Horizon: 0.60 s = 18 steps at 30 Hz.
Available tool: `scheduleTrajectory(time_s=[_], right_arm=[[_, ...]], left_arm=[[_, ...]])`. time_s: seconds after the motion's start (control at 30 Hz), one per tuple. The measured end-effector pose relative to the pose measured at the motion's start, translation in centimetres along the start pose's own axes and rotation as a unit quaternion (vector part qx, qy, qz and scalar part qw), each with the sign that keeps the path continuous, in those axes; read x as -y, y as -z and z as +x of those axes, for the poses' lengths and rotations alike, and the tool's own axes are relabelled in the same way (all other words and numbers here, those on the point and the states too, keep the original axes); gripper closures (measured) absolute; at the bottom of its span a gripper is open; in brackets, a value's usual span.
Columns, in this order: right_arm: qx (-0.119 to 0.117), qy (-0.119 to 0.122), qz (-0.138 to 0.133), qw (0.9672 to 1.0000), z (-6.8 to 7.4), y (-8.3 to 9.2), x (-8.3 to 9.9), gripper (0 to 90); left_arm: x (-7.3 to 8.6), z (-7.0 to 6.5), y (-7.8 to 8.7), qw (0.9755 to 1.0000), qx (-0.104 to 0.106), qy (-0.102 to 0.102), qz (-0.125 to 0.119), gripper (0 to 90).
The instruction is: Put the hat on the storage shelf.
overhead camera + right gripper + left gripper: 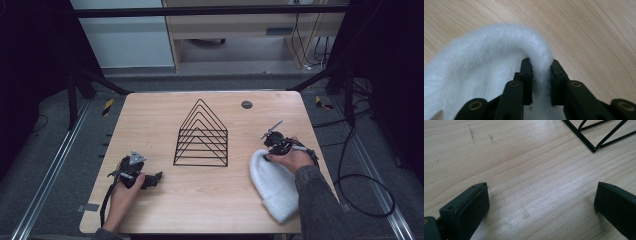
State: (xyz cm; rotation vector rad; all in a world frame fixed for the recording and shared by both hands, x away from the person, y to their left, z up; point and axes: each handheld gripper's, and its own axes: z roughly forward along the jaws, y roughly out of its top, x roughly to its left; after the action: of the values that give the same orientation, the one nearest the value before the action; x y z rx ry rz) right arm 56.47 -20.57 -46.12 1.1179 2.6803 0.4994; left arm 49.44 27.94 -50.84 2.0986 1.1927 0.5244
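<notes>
A white fluffy knit hat (272, 187) lies flat on the right side of the wooden table (150, 115). My right gripper (266, 157) sits at the hat's far edge, and its jaws pinch a fold of the white fabric (541, 72) between the pads. On the left, my left gripper (155, 178) rests on the table with its jaws wide apart; bare wood (536, 195) lies between the two pads (474, 205). A black wire rack (201, 136) with peaked dividers stands in the table's middle, and its near corner (594, 143) is close ahead of the left gripper.
A small dark round disc (246, 104) is set into the table near the far right edge. Cables (365, 190) trail over the floor to the right of the table. Metal rails run along both sides.
</notes>
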Motion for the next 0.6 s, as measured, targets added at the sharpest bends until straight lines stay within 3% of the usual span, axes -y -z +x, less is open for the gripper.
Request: scheduleTrajectory(time_s=[0.47, 0.6], right_arm=[[0.013, 0.011, -0.021, 0.9996, 0.5, 1.3, 0.3, 82.4], [0.016, 0.012, -0.042, 0.9989, 0.7, 2.4, 0.7, 82.6]], left_arm=[[0.0, 0.0, 0.0, 1.0, 0.001, -0.001, 0.0, 0.0], [0.0, 0.0, 0.0, 1.0, 0.001, -0.001, 0.0, 0.0]])
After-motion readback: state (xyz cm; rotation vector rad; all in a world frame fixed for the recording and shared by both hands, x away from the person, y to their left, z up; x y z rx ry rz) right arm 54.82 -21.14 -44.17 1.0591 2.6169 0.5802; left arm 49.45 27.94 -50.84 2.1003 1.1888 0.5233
